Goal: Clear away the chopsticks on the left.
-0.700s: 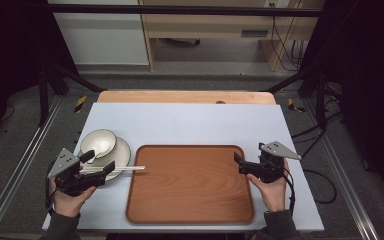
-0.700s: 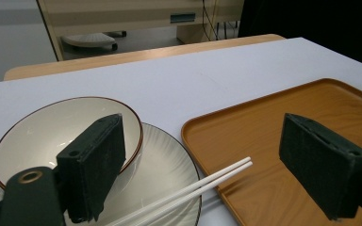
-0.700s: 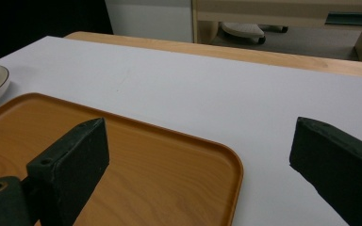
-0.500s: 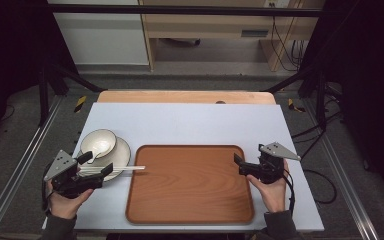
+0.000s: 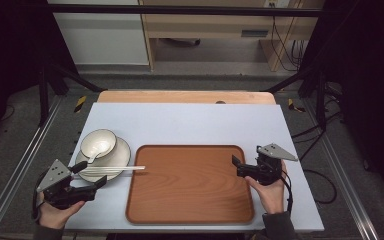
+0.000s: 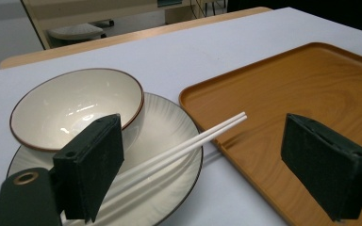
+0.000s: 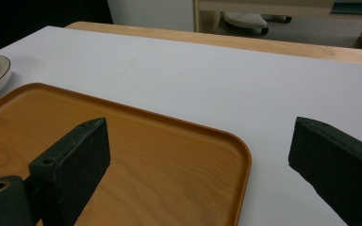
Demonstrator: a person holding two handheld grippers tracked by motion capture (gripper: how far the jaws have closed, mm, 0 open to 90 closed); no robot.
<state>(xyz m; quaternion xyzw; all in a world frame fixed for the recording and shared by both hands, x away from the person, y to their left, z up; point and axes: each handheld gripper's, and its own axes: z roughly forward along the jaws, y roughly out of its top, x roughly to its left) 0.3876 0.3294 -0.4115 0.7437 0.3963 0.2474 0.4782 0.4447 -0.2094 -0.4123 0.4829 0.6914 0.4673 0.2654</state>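
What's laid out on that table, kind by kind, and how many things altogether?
Bowl: 1
Plate: 1
Chopsticks: 2, a white pair lying across the plate
Tray: 1, brown, nothing on it
Total: 5 things, plus the two handheld grippers, left and right, both open.

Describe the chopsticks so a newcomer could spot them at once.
Start at the big brown tray mid-table; just off its left edge sits a white plate carrying a bowl. The chopsticks lie across the plate's near side, tips reaching over the tray's rim: the only thin, straight white sticks there.
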